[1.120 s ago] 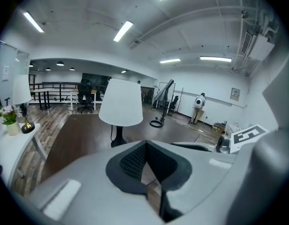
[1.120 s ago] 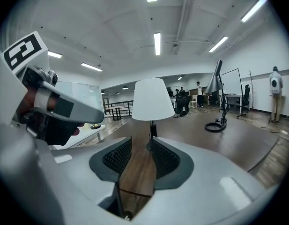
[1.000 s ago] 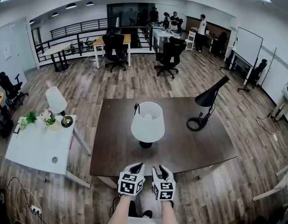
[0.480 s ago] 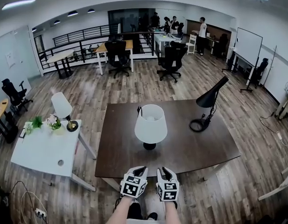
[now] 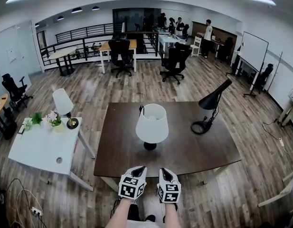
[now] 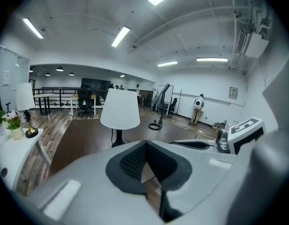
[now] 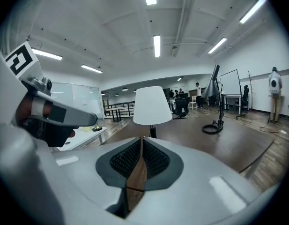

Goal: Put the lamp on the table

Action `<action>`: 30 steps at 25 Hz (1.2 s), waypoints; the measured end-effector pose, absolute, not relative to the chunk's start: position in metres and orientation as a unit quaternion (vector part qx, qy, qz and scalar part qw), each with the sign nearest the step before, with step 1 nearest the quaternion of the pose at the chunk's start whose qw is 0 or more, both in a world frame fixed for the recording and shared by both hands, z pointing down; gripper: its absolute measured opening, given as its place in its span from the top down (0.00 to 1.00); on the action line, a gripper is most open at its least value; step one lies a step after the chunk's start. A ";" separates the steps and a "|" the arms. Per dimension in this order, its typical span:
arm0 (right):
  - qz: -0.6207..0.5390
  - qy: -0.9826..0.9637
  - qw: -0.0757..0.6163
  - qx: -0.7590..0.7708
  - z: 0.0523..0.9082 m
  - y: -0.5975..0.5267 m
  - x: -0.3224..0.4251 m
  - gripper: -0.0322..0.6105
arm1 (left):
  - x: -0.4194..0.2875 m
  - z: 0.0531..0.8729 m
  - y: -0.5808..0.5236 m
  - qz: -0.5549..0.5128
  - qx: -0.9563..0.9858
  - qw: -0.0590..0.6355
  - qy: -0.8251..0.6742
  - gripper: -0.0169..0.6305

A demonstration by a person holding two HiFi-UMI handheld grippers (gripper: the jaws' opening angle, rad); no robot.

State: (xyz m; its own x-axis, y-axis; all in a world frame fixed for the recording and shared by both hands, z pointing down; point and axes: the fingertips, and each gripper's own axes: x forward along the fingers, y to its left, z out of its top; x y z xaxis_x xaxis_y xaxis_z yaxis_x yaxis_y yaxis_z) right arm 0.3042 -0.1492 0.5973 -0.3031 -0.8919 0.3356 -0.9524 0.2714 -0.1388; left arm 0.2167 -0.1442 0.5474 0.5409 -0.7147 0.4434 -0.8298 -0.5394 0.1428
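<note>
**A:** How do the tongs stand?

**B:** The left tongs (image 6: pixel 145 143) are drawn narrow. Their jaws meet at the tips with nothing held, and only a small wedge of floor shows behind them. The right tongs (image 7: pixel 141 138) are the same, tips together and empty, with a thin sliver of wood floor between the pads. The two are side by side, close but not touching, just short of the near edge of the table (image 5: pixel 184 151).

**A:** And the lamp?

**B:** The white-shaded lamp (image 5: pixel 151 123) stands upright on the table, straight ahead of both tongs and well apart from them. Its dark foot rests on the brown top about midway across. Each gripper view shows its shade directly beyond the jaw tips.

**A:** Anything else on that table?

**B:** A black desk lamp (image 5: pixel 210 103) is ahead and to the right of the right tongs. Its ring base lies on the top and its cone head is tilted upward.

**A:** To the left?

**B:** A white side table (image 5: pixel 37 148) stands off to the left of the left tongs, apart from the brown one. At its far end it carries a small lamp (image 5: pixel 63 103) and a flower pot (image 5: pixel 52 119). Farther ahead, beyond the table, there are black office chairs (image 5: pixel 174 58).
</note>
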 end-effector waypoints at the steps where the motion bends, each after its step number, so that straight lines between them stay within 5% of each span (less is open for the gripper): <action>1: 0.159 -0.791 0.096 0.583 0.598 -0.148 0.305 0.89 | 0.218 0.547 -0.143 0.168 0.861 0.171 -0.449 0.97; 30: 0.166 -0.800 0.120 0.564 0.601 -0.128 0.304 0.91 | 0.226 0.544 -0.125 0.159 0.858 0.172 -0.457 0.97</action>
State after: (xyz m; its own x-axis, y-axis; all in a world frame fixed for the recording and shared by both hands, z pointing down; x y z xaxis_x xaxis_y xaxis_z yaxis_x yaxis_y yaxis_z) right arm 0.3040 -0.1278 0.6007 -0.3358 -0.8623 0.3792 -0.9419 0.3092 -0.1309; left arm 0.2265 -0.1252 0.5439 0.5324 -0.7292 0.4299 -0.8387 -0.5233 0.1511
